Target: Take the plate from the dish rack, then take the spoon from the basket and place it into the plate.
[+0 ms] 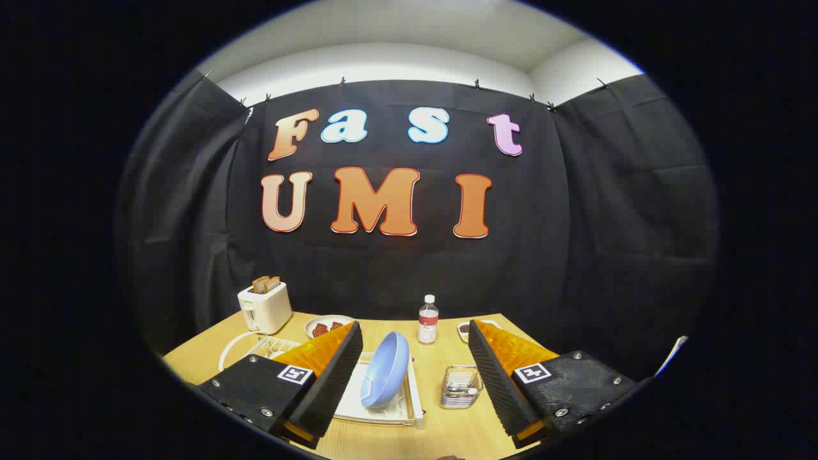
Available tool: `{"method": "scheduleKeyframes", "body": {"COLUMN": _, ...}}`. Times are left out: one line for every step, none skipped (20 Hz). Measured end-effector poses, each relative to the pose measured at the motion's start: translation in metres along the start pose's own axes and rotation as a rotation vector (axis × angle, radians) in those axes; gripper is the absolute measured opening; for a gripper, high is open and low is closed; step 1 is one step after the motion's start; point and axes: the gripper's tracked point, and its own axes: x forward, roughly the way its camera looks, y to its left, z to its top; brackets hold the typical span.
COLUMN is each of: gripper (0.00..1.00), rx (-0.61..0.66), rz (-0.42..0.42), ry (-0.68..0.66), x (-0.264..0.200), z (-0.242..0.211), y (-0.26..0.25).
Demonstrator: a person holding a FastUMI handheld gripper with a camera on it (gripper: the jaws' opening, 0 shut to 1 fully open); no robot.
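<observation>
a toaster (264, 308) with bread in it is seen at about ten o'clock from the gripper (412, 342), at the far left of the wooden table (447, 428). a small plate of food (327, 326) is seen next to it, just past the left finger. the gripper is held wide apart, with nothing being held. the blue plate (385, 370) is stood on its edge in the white dish rack (383, 409), at about eleven o'clock, between the fingers and nearer the left one. a bottle (427, 319) is stood at twelve o'clock, farther back. the basket (460, 386) with the spoon (461, 385) inside is found at one o'clock, close to the right finger. the plate has not been taken yet. the plate could be knocked flat, or the rack could be pushed, if the thin rim is missed by the fingers. the basket could be bumped too.
</observation>
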Motion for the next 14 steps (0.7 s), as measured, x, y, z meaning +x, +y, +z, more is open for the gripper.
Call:
{"method": "scheduleKeyframes", "body": {"gripper": 0.99, "rx": 0.01, "rz": -0.001, "ry": 0.007, "x": -0.002, "z": 0.0, "y": 0.001}}
{"method": "scheduleKeyframes", "body": {"gripper": 0.99, "rx": 0.014, "rz": -0.003, "ry": 0.01, "x": -0.002, "z": 0.001, "y": 0.002}}
{"method": "scheduleKeyframes", "body": {"gripper": 0.99, "rx": 0.015, "rz": -0.008, "ry": 0.011, "x": -0.001, "z": 0.001, "y": 0.001}}
{"method": "scheduleKeyframes", "body": {"gripper": 0.99, "rx": 0.016, "rz": -0.013, "ry": 0.014, "x": 0.0, "z": 0.002, "y": 0.001}}
{"method": "scheduleKeyframes", "body": {"gripper": 0.99, "rx": 0.02, "rz": -0.015, "ry": 0.019, "x": 0.001, "z": 0.002, "y": 0.002}}
{"method": "scheduleKeyframes", "body": {"gripper": 0.98, "rx": 0.027, "rz": -0.014, "ry": 0.025, "x": 0.001, "z": 0.002, "y": 0.003}}
{"method": "scheduleKeyframes", "body": {"gripper": 0.98, "rx": 0.035, "rz": -0.012, "ry": 0.028, "x": 0.002, "z": 0.001, "y": 0.005}}
{"method": "scheduleKeyframes", "body": {"gripper": 0.99, "rx": 0.041, "rz": -0.007, "ry": 0.031, "x": 0.002, "z": 0.001, "y": 0.008}}
{"method": "scheduleKeyframes", "body": {"gripper": 0.99, "rx": 0.044, "rz": -0.003, "ry": 0.034, "x": 0.004, "z": 0.001, "y": 0.01}}
{"method": "scheduleKeyframes", "body": {"gripper": 0.99, "rx": 0.042, "rz": -0.002, "ry": 0.038, "x": 0.006, "z": 0.0, "y": 0.011}}
{"method": "scheduleKeyframes", "body": {"gripper": 0.99, "rx": 0.039, "rz": -0.002, "ry": 0.042, "x": 0.008, "z": -0.001, "y": 0.011}}
{"method": "scheduleKeyframes", "body": {"gripper": 0.99, "rx": 0.04, "rz": -0.002, "ry": 0.048, "x": 0.01, "z": -0.001, "y": 0.012}}
{"method": "scheduleKeyframes", "body": {"gripper": 0.99, "rx": 0.042, "rz": -0.001, "ry": 0.052, "x": 0.011, "z": -0.001, "y": 0.014}}
{"method": "scheduleKeyframes", "body": {"gripper": 0.99, "rx": 0.045, "rz": 0.001, "ry": 0.055, "x": 0.013, "z": -0.001, "y": 0.015}}
